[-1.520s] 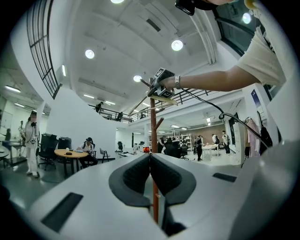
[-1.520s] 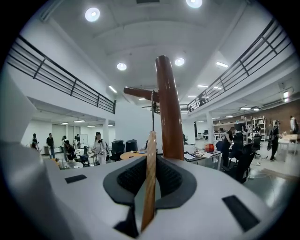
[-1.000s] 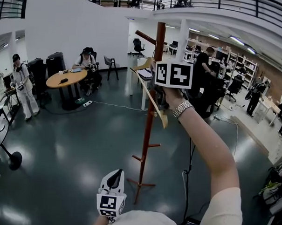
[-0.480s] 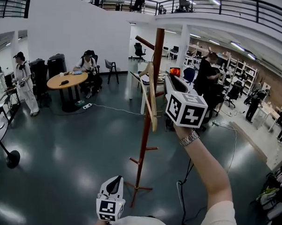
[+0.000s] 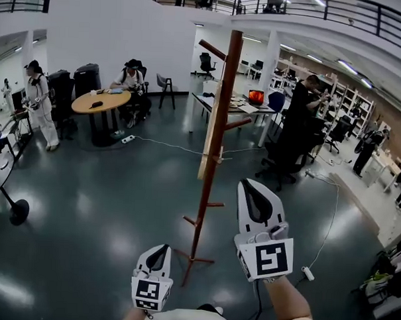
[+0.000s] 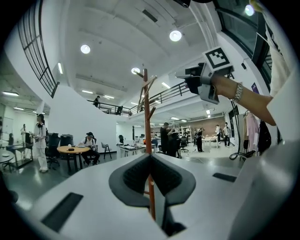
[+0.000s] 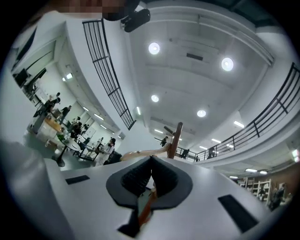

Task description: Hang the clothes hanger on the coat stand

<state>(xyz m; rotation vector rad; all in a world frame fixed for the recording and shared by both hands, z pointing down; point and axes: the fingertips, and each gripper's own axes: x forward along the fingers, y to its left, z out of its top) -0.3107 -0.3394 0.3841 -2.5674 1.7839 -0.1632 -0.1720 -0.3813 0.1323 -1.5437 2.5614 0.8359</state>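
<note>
Currently, the clothes hanger hangs against the upper part of the coat stand. It is seen edge-on as a pale wooden strip lying close along the brown pole, below the topmost peg. The hook itself is too small to make out, so the exact peg cannot be confirmed. No gripper touches the hanger. The right gripper is held low and well apart from the stand, on the person's right. In the right gripper view its jaws are pressed together with nothing between them, and the hanger and the pole top show only in the distance beyond them. The left gripper is lower, close to the person's body. Its jaws are likewise closed on nothing, and the stand is visible behind them. Assessment: the main step, placing the hanger on the stand, appears complete, as the hanger is supported without assistance. Remaining work, if any, is limited to checking that the hook is seated fully and that the hanger comes to rest without swinging off.
</note>
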